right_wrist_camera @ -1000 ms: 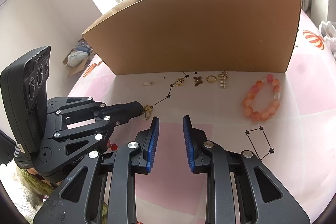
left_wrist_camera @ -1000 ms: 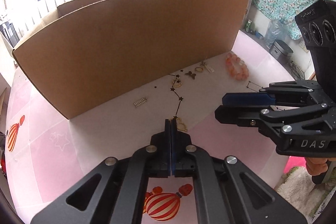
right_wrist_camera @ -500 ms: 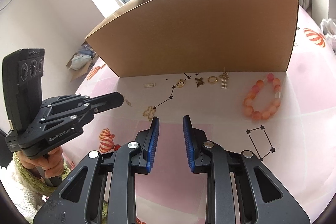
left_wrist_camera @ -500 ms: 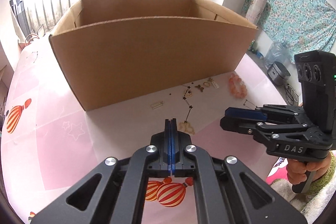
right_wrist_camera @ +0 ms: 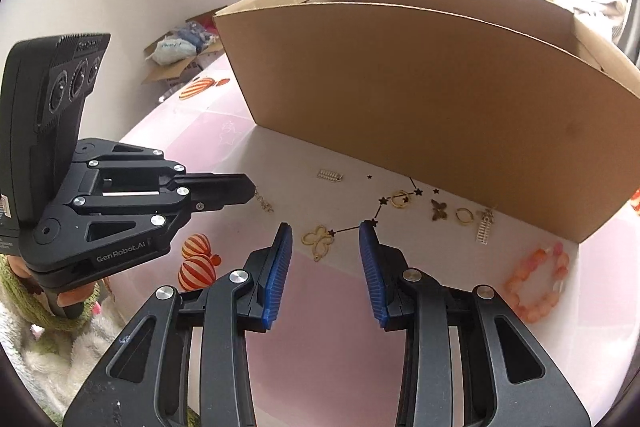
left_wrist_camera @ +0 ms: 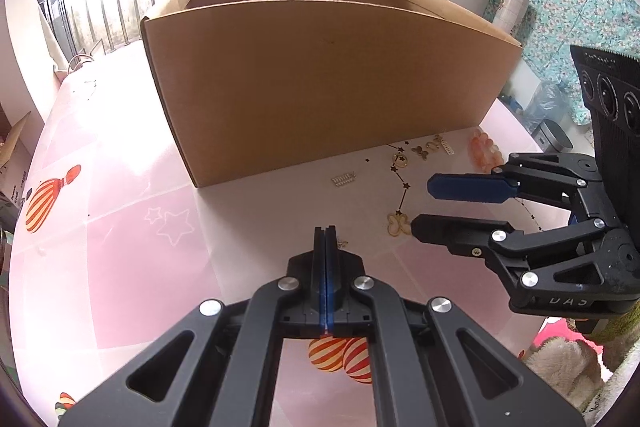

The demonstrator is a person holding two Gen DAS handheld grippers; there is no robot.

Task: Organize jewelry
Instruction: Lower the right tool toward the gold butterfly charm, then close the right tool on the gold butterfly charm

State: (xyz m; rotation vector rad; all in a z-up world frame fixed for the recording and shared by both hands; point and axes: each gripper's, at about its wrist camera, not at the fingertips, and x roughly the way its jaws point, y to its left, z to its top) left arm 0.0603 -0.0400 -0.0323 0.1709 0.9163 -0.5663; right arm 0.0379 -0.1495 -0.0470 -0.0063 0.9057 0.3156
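Observation:
My left gripper (left_wrist_camera: pixel 326 229) is shut, and a small gold chain piece (right_wrist_camera: pixel 262 203) dangles from its tip above the pink tablecloth. My right gripper (right_wrist_camera: pixel 325 225) is opening, with nothing between its blue pads. A gold butterfly-outline pendant (right_wrist_camera: pixel 318 241) lies on the cloth just ahead of its fingertips. Further back, along the cardboard box (right_wrist_camera: pixel 440 107), lie a silver comb-shaped piece (right_wrist_camera: pixel 330 175), a gold hoop charm (right_wrist_camera: pixel 400 199), a dark butterfly charm (right_wrist_camera: pixel 439 209), a gold ring (right_wrist_camera: pixel 464 215) and a silver bar earring (right_wrist_camera: pixel 484 229). An orange bead bracelet (right_wrist_camera: pixel 538 283) lies to the right.
The tall open cardboard box (left_wrist_camera: pixel 320 75) stands behind the jewelry and blocks the far side of the table (left_wrist_camera: pixel 120 227). In the left wrist view the right gripper (left_wrist_camera: pixel 422 203) reaches in from the right. Hands in green sleeves (right_wrist_camera: pixel 24 291) grip the handles. Fluffy white fabric lies below the table edge.
The right jaws have widened and now hover by the butterfly pendant. My left gripper has drawn back from that pendant, with the small gold piece at its tip. Both views have rolled.

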